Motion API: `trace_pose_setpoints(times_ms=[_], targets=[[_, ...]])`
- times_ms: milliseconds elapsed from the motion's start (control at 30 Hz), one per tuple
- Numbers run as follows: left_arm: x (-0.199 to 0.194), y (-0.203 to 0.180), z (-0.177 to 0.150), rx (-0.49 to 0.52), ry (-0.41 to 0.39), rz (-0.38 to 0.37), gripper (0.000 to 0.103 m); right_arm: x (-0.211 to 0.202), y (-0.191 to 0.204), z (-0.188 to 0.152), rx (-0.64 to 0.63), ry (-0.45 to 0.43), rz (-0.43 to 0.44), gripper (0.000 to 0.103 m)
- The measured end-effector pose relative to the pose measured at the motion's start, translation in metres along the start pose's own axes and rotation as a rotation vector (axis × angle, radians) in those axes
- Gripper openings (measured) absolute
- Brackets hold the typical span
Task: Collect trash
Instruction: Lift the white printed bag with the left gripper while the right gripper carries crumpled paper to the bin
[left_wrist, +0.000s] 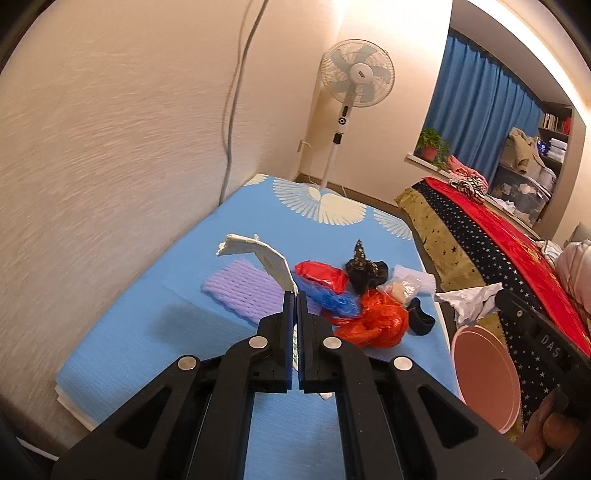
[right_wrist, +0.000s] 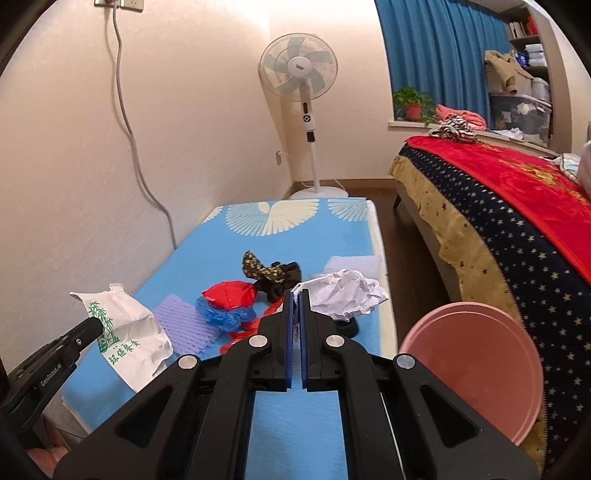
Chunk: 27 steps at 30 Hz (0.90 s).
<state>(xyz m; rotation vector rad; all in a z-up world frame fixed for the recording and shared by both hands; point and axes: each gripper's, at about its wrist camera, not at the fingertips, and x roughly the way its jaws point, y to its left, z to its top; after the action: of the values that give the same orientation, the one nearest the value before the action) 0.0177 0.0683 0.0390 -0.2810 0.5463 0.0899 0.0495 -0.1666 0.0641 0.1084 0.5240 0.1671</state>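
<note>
My left gripper is shut on the lower edge of a white paper bag printed with green bamboo, and holds it above the blue table cover. In the right wrist view the same bag hangs at the left. My right gripper is shut on a crumpled white paper, lifted over the table's right side. On the table lie a red plastic bag, a blue plastic bag, an orange-red bag, a purple foam net and a black patterned cloth.
A pink round bin stands on the floor between the table and the bed, right of my right gripper. A standing fan is beyond the table's far end. The wall runs along the table's left side.
</note>
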Motion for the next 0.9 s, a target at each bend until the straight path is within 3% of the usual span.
trace_pose_setpoints(times_ms=[567,900], targets=[[-0.013,-0.032,-0.004,0.075,-0.011,-0.064,0.001,-0.033,-0.025,0.001,0.011,-0.036,-0.062,0.003],[-0.004,-0.062,-0.011,0.131,-0.001,-0.166,0.001,-0.041,-0.057,0.003,0.057,-0.051,-0.112,0.003]])
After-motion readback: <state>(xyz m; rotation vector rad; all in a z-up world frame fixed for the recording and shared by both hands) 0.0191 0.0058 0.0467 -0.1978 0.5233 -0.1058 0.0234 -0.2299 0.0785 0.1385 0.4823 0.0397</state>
